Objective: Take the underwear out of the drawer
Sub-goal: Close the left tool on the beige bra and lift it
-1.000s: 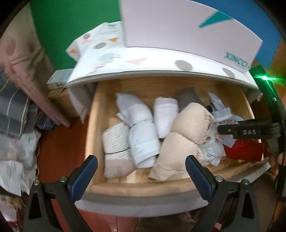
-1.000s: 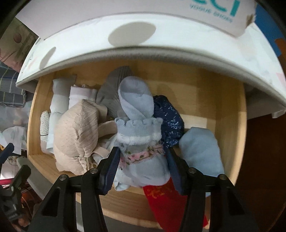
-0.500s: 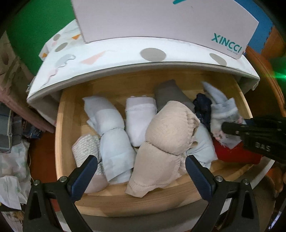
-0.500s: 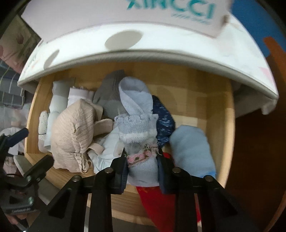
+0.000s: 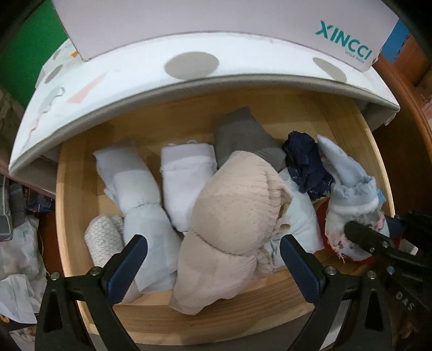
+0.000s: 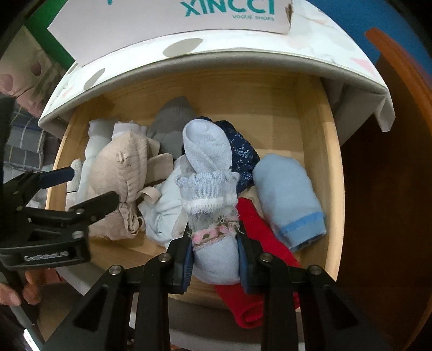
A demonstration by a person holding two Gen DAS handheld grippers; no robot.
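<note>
The open wooden drawer [image 5: 81, 167] [image 6: 318, 151] holds several rolled garments. My right gripper [image 6: 216, 251] is shut on a light blue rolled underwear [image 6: 208, 167] with a frilled white band and pink trim, held at the drawer's front edge; it also shows in the left wrist view [image 5: 353, 194]. My left gripper [image 5: 213, 267] is open over the front of the drawer, its fingers on either side of a beige ribbed garment [image 5: 237, 205], not touching it. The left gripper shows in the right wrist view [image 6: 89, 189].
In the drawer lie white rolls [image 5: 186, 178], a grey piece [image 5: 240, 135], a navy patterned piece [image 6: 243, 156], a red piece [image 6: 259, 243] and a blue roll [image 6: 286, 194]. A XINCCI shoe box [image 5: 216, 24] sits on the spotted cabinet top [image 5: 135, 73]. Clothes pile at left [image 5: 16, 243].
My right gripper has closed on the light blue underwear and drawn it toward the drawer's front. My left gripper has moved in closer over the beige garment, still open.
</note>
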